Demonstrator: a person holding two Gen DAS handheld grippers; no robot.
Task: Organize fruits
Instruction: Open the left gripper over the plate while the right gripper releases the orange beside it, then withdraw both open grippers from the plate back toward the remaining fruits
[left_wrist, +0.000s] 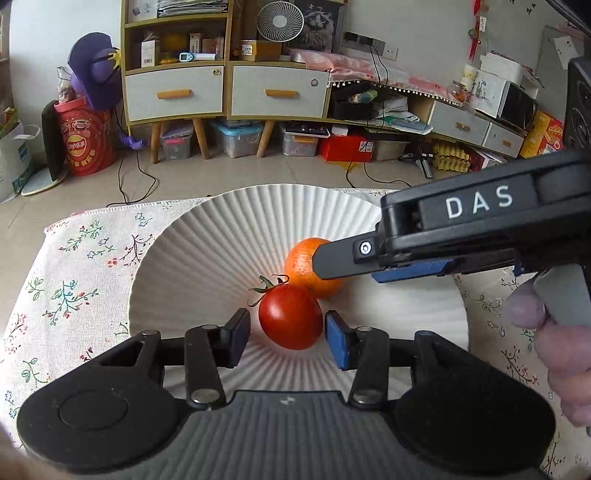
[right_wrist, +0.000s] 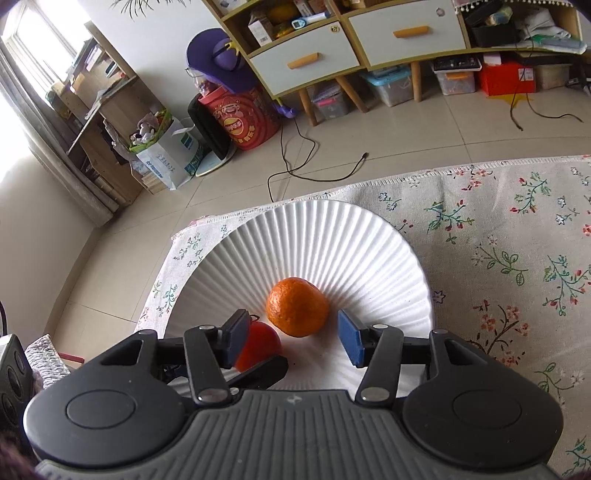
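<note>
The white ribbed plate (left_wrist: 207, 236) sits on the floral tablecloth (left_wrist: 74, 266) and holds two fruits: a red tomato (left_wrist: 290, 316) at the near centre and an orange mandarin (left_wrist: 308, 267) touching it on the far right side.

Left gripper (left_wrist: 287, 339): the jaws stand open, slightly wider than the tomato. The tomato lies between the two pads, with a small gap visible on each side. Nothing is gripped.

Right gripper (right_wrist: 293, 338): the jaws stand wide open over the plate. The mandarin (right_wrist: 297, 306) lies between the fingers, just beyond the tips, apart from both pads. The left pad overlaps the tomato (right_wrist: 258, 349); whether they touch cannot be determined.
</note>
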